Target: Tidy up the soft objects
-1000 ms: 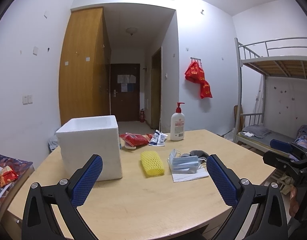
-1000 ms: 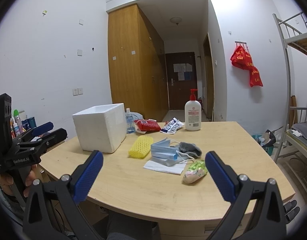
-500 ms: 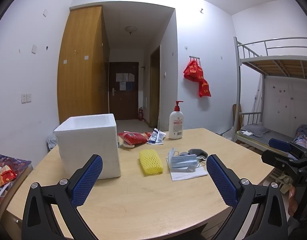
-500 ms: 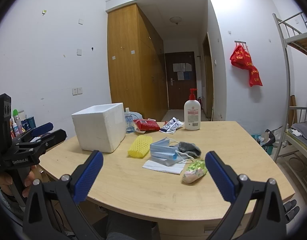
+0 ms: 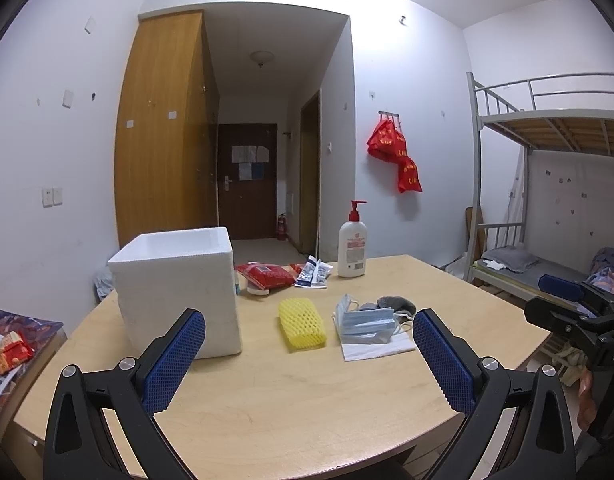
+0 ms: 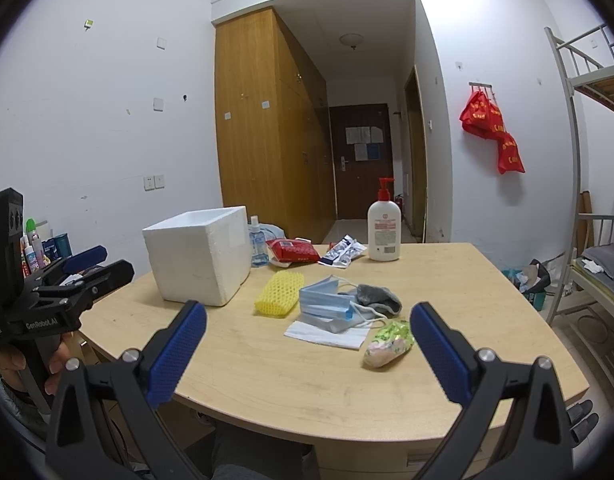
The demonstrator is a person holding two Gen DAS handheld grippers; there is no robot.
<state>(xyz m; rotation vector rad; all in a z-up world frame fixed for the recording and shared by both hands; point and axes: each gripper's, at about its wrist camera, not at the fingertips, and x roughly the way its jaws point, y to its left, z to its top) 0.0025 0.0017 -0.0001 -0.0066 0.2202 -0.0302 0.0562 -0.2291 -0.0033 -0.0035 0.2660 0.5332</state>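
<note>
Both the left gripper [image 5: 309,354] and the right gripper [image 6: 307,346] hover low in frame above the worktop [image 6: 307,380], jaws spread wide, holding nothing.

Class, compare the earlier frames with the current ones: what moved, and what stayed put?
Only the left gripper shifted slightly, its view of the table drifting a little. Nothing was grasped or released. The foam box, yellow sponge and masks stayed put; the right gripper held steady, open.
</note>
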